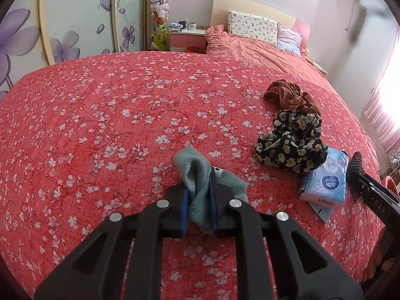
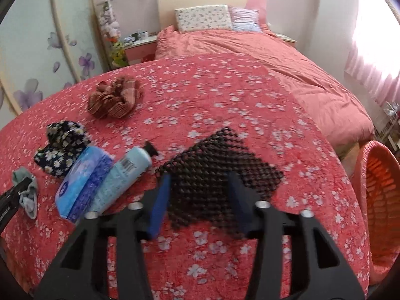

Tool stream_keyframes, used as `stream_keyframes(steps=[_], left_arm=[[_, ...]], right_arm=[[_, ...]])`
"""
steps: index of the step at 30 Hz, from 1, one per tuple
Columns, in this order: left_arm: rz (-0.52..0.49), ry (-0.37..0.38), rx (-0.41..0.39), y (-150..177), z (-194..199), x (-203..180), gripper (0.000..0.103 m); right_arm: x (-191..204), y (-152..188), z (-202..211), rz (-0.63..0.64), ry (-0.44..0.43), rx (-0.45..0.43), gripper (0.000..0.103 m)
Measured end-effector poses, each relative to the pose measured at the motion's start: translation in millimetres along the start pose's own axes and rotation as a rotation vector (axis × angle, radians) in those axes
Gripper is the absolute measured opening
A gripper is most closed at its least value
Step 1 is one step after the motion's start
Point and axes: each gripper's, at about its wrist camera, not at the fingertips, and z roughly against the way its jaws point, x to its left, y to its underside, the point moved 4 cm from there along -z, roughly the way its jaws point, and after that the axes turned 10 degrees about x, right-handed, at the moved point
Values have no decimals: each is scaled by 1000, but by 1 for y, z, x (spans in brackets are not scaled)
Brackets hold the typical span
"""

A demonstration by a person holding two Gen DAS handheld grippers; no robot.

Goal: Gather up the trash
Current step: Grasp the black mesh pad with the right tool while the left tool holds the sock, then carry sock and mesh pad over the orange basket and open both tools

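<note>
The left gripper [image 1: 200,192] was clamped on a grey-green sock [image 1: 200,175], the cloth bunched between its blue pads [image 1: 184,210] and lifted just above the red floral bedspread [image 1: 112,115].

Taking the pack of Vinda tissues [image 1: 325,180] as the landmark: the sock hung to its left in the left wrist view, well apart from it. A black daisy-print cloth [image 1: 292,142] lay touching the pack on its far side, and a brown checked cloth [image 1: 287,95] lay farther beyond that, toward the pillows [image 1: 252,26]. In the right wrist view a pale blue tube with a black cap [image 2: 125,172] lay against the pack's right side.

The right gripper [image 2: 197,192] stood to the right of the pack, its jaws spread on either side of a black mesh mat [image 2: 220,165] that lay flat on the bedspread. Whether the pads touched the mat could not be told from the blurred view. An orange woven basket [image 2: 382,195] stood off the edge of the bed, far to the right of the pack.
</note>
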Motion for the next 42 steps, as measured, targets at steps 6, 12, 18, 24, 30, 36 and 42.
stream_keyframes(steps=[6, 12, 18, 24, 30, 36, 42], left_arm=[[-1, 1, 1, 0, 0, 0, 16], [9, 27, -4, 0, 2, 3, 15], [-2, 49, -29, 7, 22, -1, 14], [-59, 76, -93, 11, 65, -27, 13], [-118, 115, -147, 17, 104, -69, 13], [-193, 165, -182, 24, 138, -117, 13], [-273, 234, -206, 36, 166, -169, 13]], right_arm=[[-16, 1, 2, -39, -20, -9, 7], [-31, 5, 28, -52, -54, -71, 3], [-54, 7, 68, -87, -90, -144, 3], [-77, 12, 103, -124, -109, -198, 3], [-99, 23, 130, -159, -115, -242, 3], [-126, 34, 155, -201, -111, -291, 3], [-157, 44, 173, -243, -104, -338, 3]])
